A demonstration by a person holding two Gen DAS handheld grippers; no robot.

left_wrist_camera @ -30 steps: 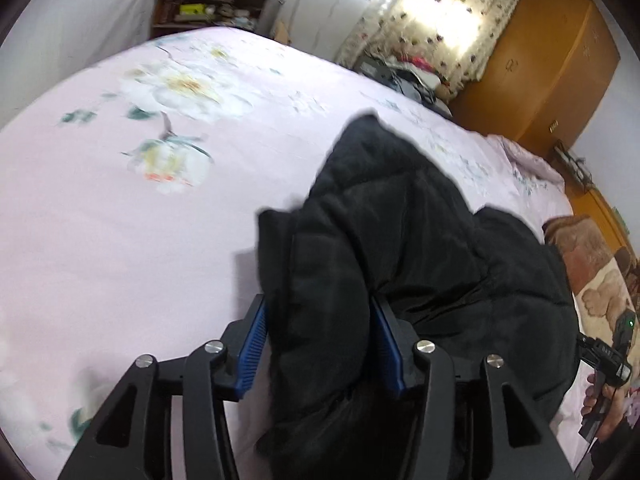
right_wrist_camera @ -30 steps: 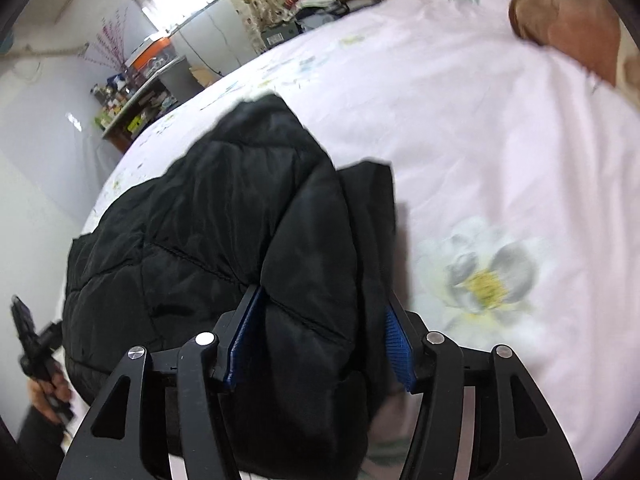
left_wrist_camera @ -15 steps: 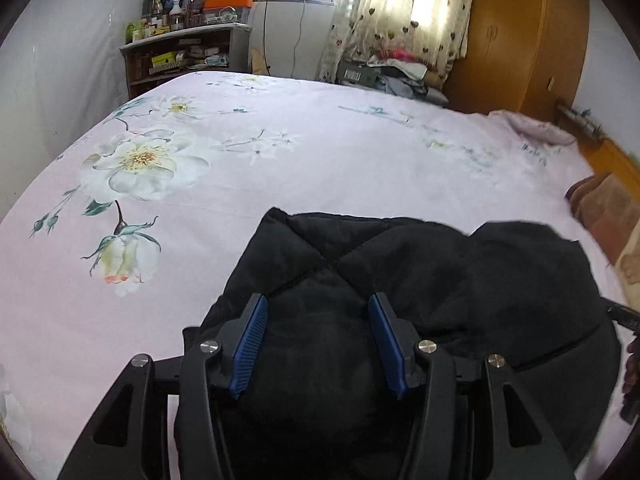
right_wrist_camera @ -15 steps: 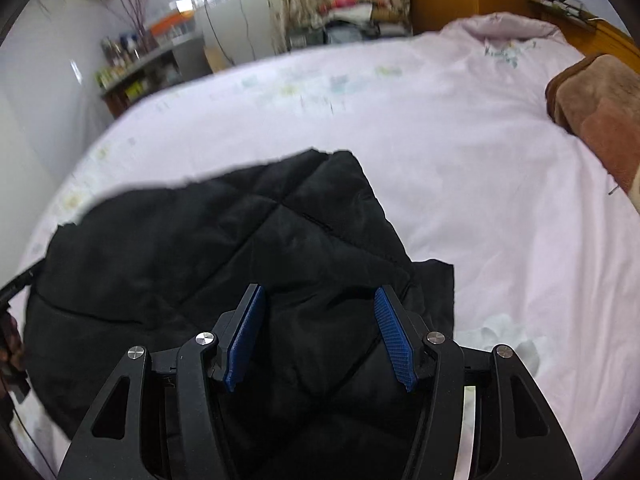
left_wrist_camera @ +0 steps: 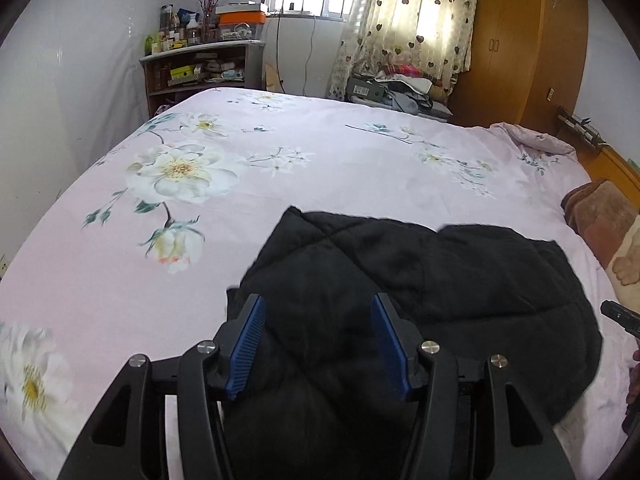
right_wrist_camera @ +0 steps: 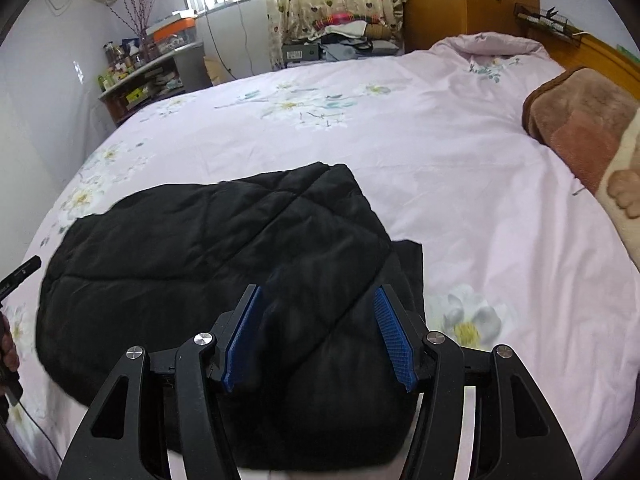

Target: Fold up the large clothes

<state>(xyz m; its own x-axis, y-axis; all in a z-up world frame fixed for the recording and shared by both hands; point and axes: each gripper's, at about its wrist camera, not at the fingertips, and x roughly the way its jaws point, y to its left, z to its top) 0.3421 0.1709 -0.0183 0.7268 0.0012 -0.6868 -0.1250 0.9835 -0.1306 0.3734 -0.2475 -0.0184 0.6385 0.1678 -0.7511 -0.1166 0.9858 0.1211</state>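
A black quilted puffer jacket (left_wrist_camera: 440, 280) lies spread on the pink floral bed cover (left_wrist_camera: 280, 168); it also shows in the right wrist view (right_wrist_camera: 200, 248). My left gripper (left_wrist_camera: 318, 344) is open, its blue pads standing apart over the jacket's near left part. My right gripper (right_wrist_camera: 318, 336) is open over the jacket's near right part, beside a folded edge (right_wrist_camera: 412, 276). Neither gripper holds fabric. The jacket's near edge is hidden under the grippers.
A brown blanket (right_wrist_camera: 584, 136) lies at the bed's right side. A cluttered shelf (left_wrist_camera: 200, 68) and a wooden wardrobe (left_wrist_camera: 520, 40) stand beyond the bed. The other gripper's tip shows at the right edge (left_wrist_camera: 620, 316) and at the left edge (right_wrist_camera: 20, 274).
Both grippers held the jacket raised and bunched a second ago. It has come down and now lies spread flat on the bed, with both grippers open above it.
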